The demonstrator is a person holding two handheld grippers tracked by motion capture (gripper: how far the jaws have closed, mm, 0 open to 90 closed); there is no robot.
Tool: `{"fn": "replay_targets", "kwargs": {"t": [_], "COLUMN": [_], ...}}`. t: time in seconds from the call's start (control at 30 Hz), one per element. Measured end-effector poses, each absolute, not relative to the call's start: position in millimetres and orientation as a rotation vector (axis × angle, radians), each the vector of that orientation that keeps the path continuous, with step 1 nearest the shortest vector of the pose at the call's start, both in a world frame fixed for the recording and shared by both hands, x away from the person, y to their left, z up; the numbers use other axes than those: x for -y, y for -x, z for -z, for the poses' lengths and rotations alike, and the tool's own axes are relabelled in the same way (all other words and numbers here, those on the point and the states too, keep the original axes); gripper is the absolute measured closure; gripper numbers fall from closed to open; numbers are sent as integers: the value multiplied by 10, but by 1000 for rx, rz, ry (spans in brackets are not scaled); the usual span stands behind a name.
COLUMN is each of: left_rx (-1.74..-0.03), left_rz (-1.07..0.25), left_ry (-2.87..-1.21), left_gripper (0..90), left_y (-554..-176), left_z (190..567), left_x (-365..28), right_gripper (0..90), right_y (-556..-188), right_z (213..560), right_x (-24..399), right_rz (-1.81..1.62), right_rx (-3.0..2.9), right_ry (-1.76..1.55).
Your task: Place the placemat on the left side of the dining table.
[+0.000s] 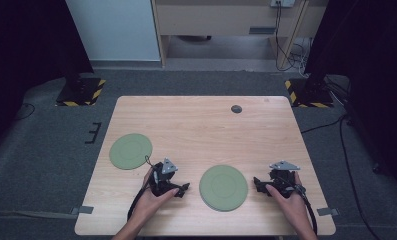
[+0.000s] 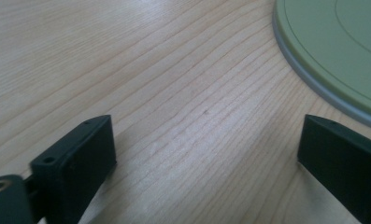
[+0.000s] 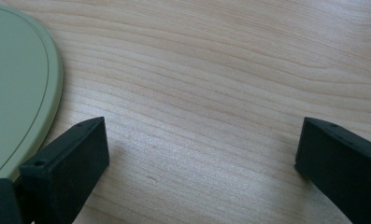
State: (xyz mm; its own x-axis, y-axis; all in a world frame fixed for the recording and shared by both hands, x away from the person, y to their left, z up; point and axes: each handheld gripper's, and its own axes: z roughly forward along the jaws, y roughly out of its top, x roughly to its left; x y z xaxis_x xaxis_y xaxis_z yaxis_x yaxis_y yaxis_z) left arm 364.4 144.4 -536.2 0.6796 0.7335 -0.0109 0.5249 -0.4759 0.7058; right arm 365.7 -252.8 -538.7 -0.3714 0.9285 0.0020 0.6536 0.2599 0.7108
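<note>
Two flat green round plates lie on the wooden table: one plate at the left, another plate near the front middle. My left gripper rests low on the table just left of the front plate, open, with bare wood between its jaws; that plate's rim shows at the upper right of the left gripper view. My right gripper sits just right of the same plate, open over bare wood, the plate edge at its left.
A small dark round disc is set in the table near the far edge. Dark floor surrounds the table, with stand bases at the far corners and tape tabs at the front corners.
</note>
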Motion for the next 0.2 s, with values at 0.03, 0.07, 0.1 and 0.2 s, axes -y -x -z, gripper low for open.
{"fn": "replay_targets", "kwargs": {"t": [0.03,0.07,0.1,0.2], "left_rx": [-960,-963,-963,-964], "left_rz": [-388,-386,-386,-388], "left_ry": [-2191,-2191,-2192,-2193], "left_gripper": [25,28,26,24], "left_y": [-3641,-3642,-3644,-3642], "left_z": [5362,5362,5362,5363], "left_x": [-1432,-1429,-1428,-1426], "right_gripper": [30,30,30,30], "right_y": [-3657,-3656,-3657,-3657], "right_z": [5387,5387,5387,5387], "right_x": [2528,2528,2529,2529], "right_rz": [-886,-886,-886,-886], "right_rx": [-2119,-2119,-2120,-2120], "right_ry": [-1435,-1435,-1433,-1433]}}
